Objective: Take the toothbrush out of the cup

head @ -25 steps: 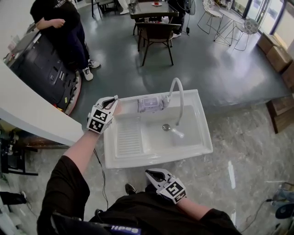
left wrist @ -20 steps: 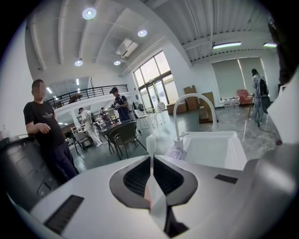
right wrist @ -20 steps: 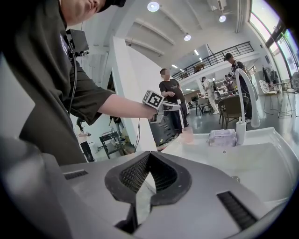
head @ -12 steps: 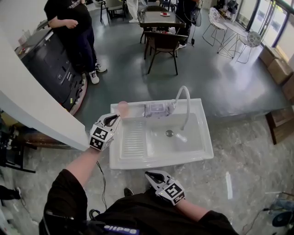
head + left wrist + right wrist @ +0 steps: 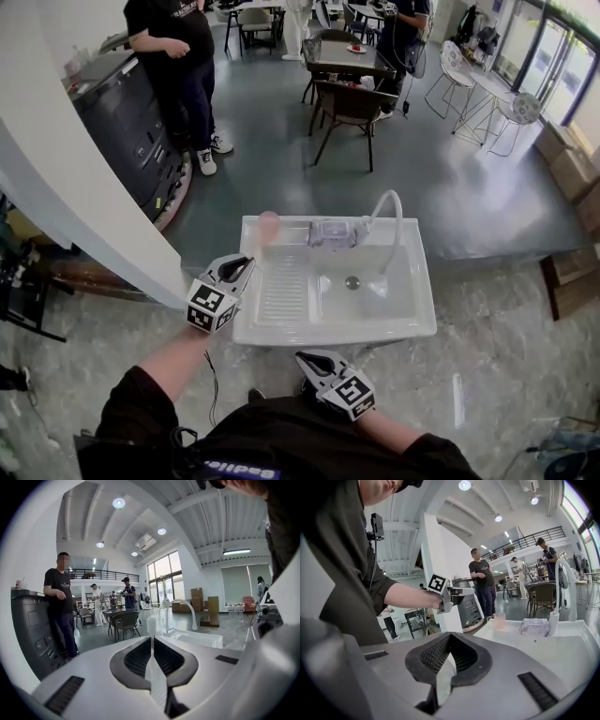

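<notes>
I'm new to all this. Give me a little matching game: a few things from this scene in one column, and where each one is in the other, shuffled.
1. pink cup
2. toothbrush
3. faucet
4. right gripper

A. clamped in the left gripper
B. arching over the sink
C. on the sink's back left corner
D. close to the person's body, empty

Pairs: 1-C, 2-A, 3-B, 4-D

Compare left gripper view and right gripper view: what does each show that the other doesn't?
Left gripper view only: the toothbrush clamped between its own jaws, brush head past the tips. Right gripper view only: the left gripper seen from outside in the person's hand, the pink cup on the sink's corner, and a clear box. Both: the white sink, the faucet, and a person in black standing nearby.
</notes>
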`<state>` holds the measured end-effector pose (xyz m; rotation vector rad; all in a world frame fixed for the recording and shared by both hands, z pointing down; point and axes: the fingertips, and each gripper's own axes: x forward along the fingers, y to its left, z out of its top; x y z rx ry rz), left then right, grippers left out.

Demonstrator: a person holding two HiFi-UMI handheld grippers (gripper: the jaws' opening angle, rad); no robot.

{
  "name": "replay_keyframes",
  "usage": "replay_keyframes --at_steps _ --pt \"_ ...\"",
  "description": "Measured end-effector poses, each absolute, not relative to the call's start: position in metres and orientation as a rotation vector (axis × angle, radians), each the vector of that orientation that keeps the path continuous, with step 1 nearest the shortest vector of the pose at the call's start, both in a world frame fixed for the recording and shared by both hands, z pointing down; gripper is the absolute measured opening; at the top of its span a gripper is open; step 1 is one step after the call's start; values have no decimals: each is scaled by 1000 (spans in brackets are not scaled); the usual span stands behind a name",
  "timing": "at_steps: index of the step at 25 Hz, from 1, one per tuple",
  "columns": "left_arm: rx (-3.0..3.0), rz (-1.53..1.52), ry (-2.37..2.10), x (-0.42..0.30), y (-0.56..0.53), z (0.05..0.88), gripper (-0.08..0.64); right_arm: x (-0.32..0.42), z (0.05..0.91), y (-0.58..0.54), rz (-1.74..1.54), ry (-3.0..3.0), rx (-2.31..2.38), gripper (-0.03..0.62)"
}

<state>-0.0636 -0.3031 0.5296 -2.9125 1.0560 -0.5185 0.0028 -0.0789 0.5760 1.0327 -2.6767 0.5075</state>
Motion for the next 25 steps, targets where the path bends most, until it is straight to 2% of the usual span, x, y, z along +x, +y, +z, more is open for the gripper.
replay_keyframes --at_steps 25 --pt "-2916 -434 1105 -113 -184 524 25 -24 573 -79 452 -2669 1015 11"
